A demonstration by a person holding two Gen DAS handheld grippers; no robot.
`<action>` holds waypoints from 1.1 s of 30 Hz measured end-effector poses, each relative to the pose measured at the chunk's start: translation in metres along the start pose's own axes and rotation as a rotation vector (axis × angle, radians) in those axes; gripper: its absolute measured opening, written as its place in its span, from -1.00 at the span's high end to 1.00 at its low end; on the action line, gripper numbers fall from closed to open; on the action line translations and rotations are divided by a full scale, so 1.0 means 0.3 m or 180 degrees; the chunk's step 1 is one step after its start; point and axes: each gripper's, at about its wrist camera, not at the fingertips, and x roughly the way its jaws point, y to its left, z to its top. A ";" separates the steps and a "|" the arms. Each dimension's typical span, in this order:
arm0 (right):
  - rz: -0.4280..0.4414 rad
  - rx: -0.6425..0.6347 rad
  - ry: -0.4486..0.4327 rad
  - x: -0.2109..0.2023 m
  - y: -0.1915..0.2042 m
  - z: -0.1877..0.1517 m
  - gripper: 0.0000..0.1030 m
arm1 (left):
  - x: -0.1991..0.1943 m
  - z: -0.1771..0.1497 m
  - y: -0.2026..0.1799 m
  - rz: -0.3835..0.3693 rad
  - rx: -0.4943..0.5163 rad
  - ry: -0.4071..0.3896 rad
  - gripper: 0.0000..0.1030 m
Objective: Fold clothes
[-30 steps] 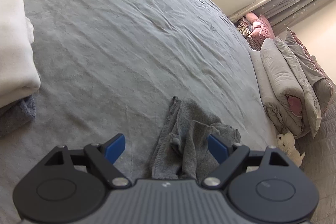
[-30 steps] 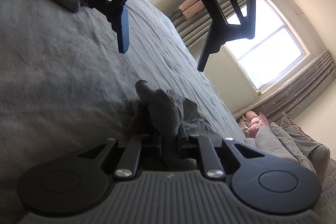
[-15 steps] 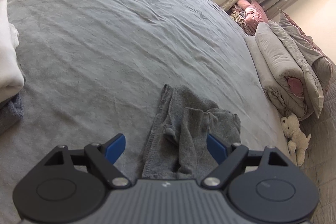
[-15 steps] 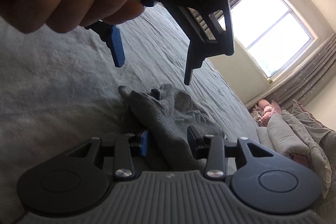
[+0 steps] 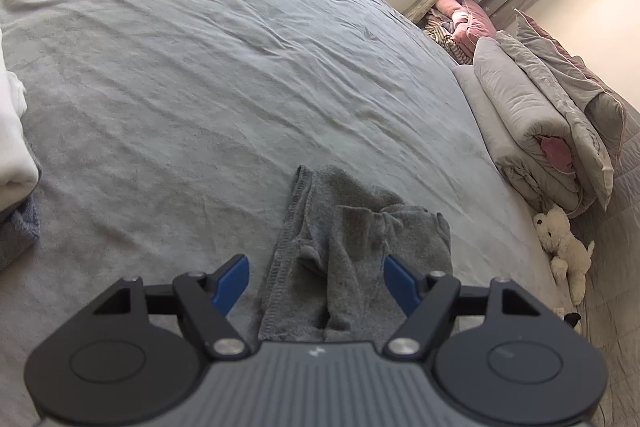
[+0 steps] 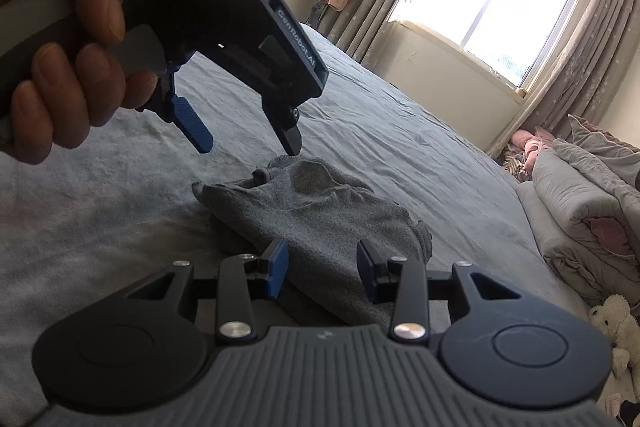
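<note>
A crumpled grey garment (image 5: 352,247) lies on the grey bed sheet (image 5: 240,67). In the left wrist view my left gripper (image 5: 316,275) hovers over its near part. Its jaws are closing; the cloth lies between the blue pads (image 5: 236,275), which do not press on it. In the right wrist view the garment (image 6: 320,211) lies in a low heap. My right gripper (image 6: 323,259) stands open just above its near edge and grips nothing. The left gripper (image 6: 248,145), held by a hand (image 6: 68,39), points down at the garment's far end.
A folded white stack (image 5: 10,147) on a grey towel (image 5: 18,231) sits at the left edge. Rolled grey duvets (image 5: 532,131) and a white plush toy (image 5: 564,243) lie along the right. A window (image 6: 492,7) with curtains is behind the bed.
My right gripper opened, let go of the grey garment and rose; the garment settled flatter on the sheet. The left gripper's pads came slightly closer together and the hand rolled a little.
</note>
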 end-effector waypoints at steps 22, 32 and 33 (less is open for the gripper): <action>0.0179 0.1066 0.0349 0.092 -0.113 -0.058 0.65 | 0.006 -0.064 -0.114 -0.0069 0.0582 -0.0050 -0.08; -0.0036 0.1178 0.0427 0.098 -0.080 -0.048 0.67 | 0.042 -0.109 -0.155 0.0091 0.0913 -0.0020 -0.01; -0.0014 0.1213 0.0430 0.097 -0.088 -0.048 0.67 | 0.054 -0.110 -0.150 0.0127 0.0894 0.0011 0.00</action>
